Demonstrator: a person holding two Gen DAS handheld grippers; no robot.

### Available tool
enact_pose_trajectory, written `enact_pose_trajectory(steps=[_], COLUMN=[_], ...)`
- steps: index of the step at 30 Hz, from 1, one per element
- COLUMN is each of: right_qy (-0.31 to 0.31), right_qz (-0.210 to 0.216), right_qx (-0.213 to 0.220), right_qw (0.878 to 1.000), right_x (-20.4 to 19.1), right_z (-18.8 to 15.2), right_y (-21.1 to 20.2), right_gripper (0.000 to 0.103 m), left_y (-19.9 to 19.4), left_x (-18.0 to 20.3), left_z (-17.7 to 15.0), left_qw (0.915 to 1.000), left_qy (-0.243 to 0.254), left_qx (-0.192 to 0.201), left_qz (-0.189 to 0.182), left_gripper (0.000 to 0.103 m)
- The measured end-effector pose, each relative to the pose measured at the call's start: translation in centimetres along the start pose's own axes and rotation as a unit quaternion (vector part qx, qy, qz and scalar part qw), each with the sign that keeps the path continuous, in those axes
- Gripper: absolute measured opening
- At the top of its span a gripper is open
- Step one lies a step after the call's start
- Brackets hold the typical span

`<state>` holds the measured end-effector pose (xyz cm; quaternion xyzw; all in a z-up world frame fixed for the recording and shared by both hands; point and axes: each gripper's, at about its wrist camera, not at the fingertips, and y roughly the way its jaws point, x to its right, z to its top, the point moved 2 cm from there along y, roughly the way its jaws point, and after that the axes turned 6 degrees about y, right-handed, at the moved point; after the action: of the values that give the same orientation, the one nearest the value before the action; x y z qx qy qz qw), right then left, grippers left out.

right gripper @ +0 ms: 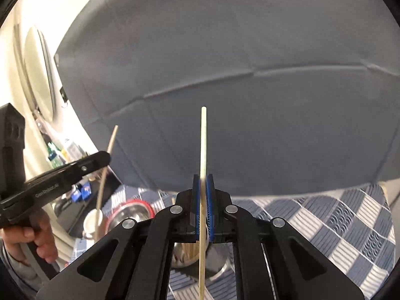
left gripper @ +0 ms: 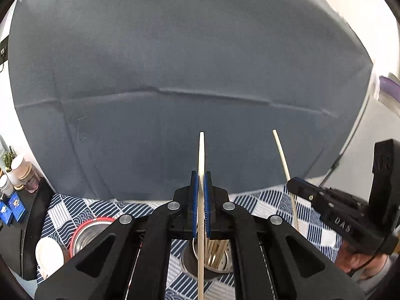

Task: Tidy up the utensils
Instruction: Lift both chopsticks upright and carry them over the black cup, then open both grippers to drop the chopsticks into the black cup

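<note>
Blue pads of the left gripper are clamped tight on a pale chopstick that stands nearly upright. The right gripper pinches a second chopstick the same way. Both hang above a steel holder packed with more chopsticks, on the blue-and-white checked cloth. Toward the cloth's left edge sits a red-rimmed steel bowl, a white spoon just beside it. A grey backdrop rises along the far edge.

Right gripper clamping pale chopstick upright above steel holder; left gripper gripping second chopstick.
</note>
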<state>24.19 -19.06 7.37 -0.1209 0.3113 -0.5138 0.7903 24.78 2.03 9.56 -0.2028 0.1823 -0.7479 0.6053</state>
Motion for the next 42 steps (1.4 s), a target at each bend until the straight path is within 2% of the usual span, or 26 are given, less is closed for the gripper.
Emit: enact_pose_trajectory(steps=[3, 8, 11, 17, 25, 30, 36, 42], right_qy=[-0.004, -0.011, -0.013, -0.022, -0.01, 0.008, -0.001, -0.008], right_qz=[0.019, 0.064, 0.081, 0.102, 0.112, 0.111, 0.105, 0.091], right_qx=[0.013, 0.051, 0.069, 0.092, 0.104, 0.097, 0.091, 0.111], right_qw=[1.0, 0.997, 0.994, 0.99, 0.988, 0.989, 0.99, 0.99], right_x=[-0.5, -1.4, -1.5, -1.3, 0.2, 1.1, 1.4, 1.9], right_z=[0.5, 0.7, 0.4, -1.2, -4.2, -6.4, -8.3, -8.9], right_y=[1.1, 2.6, 3.8, 5.7, 7.3, 8.0, 7.3, 5.6], right_gripper=[0.004, 0.005, 0.005, 0.005, 0.005, 0.005, 0.005, 0.005], left_y=[0.8, 2.1, 2.9, 4.4, 5.6, 6.4, 6.8, 6.2], left_x=[-0.4, -0.6, -0.6, -0.5, -0.9, -0.1, 0.2, 0.4], left_z=[0.7, 0.9, 0.6, -1.4, -5.4, -7.9, -9.8, -10.8], left_qw=[0.9998, 0.9972, 0.9954, 0.9877, 0.98, 0.9837, 0.9853, 0.9874], left_qy=[-0.007, -0.025, -0.027, -0.026, -0.036, -0.025, -0.032, -0.016], left_qx=[0.014, 0.055, 0.078, 0.136, 0.173, 0.153, 0.137, 0.126], left_qz=[-0.009, -0.045, -0.05, -0.073, -0.092, -0.091, -0.096, -0.094], left_gripper=[0.005, 0.005, 0.005, 0.005, 0.005, 0.005, 0.005, 0.005])
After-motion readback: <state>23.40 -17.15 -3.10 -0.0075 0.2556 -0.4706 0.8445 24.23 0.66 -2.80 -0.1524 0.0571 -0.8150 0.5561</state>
